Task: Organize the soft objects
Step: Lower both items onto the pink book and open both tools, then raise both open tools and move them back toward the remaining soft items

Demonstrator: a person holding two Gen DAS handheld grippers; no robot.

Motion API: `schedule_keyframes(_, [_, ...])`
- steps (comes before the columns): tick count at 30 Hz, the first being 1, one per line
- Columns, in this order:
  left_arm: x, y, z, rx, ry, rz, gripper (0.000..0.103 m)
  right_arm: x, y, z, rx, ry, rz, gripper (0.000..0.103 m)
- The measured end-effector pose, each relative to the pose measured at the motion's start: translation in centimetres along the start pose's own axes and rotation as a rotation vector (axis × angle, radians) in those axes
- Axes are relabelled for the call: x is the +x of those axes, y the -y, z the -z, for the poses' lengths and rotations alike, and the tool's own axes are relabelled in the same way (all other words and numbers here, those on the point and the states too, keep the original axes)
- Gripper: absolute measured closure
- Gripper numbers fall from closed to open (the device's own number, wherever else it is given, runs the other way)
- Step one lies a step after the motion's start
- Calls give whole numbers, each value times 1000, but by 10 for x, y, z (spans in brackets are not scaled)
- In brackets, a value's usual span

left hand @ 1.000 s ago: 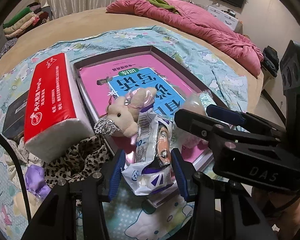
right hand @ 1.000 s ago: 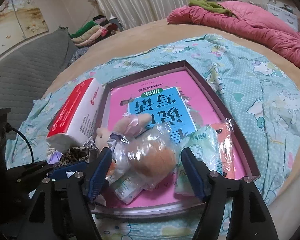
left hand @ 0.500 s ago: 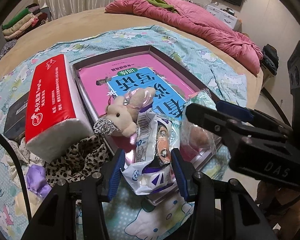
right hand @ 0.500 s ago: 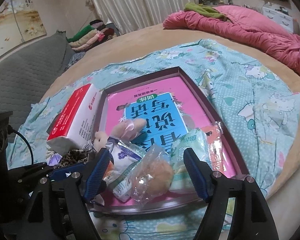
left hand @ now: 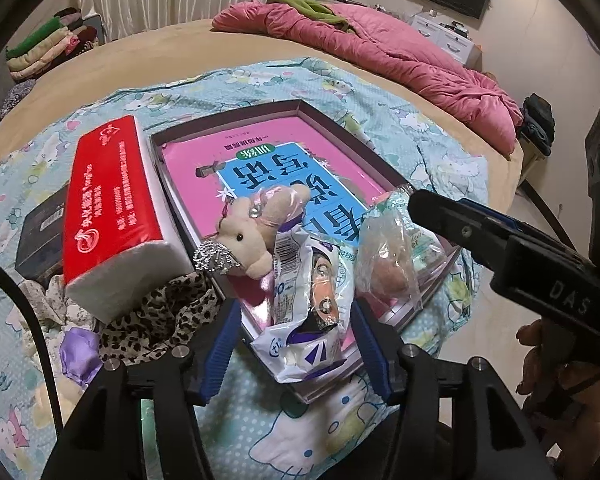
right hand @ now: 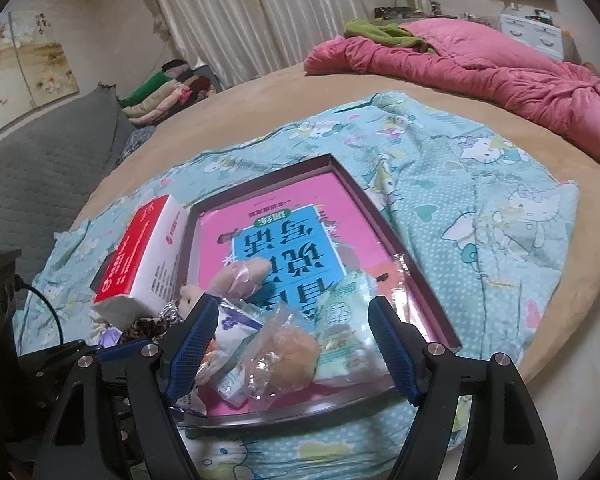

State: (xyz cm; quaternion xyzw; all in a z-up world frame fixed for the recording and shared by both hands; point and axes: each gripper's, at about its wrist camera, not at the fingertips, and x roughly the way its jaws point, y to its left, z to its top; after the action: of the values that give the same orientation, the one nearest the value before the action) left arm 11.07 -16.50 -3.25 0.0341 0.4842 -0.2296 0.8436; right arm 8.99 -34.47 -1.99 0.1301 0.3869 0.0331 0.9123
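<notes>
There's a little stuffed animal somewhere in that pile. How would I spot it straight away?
Find the shallow maroon tray holding a pink book on the turquoise cartoon-print sheet. At the tray's near left corner, beside the red-and-white tissue pack, lies a small beige plush rabbit. It is the only furry thing among shiny plastic packets, and it has a glittery silver charm.

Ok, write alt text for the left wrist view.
The left gripper, jaws opening, straddles a white snack packet in a shallow box on a bed, beside a plush toy, a red tissue pack and the right gripper.
</notes>
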Motion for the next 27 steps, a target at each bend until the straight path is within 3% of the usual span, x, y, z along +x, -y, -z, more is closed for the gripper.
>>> schedule_keyframes(2, [-4,0,0,2,9,-7,39,-1,2,0,9,2,6,24])
schedule_keyframes(11, [-23,-3,0,-6,43,-45,32,-12,0,-2,9,19,22,24])
schedule_keyframes(27, [-49,-15,3,-33,71,-119,26,-32,-21,-8,-34,58,21,24])
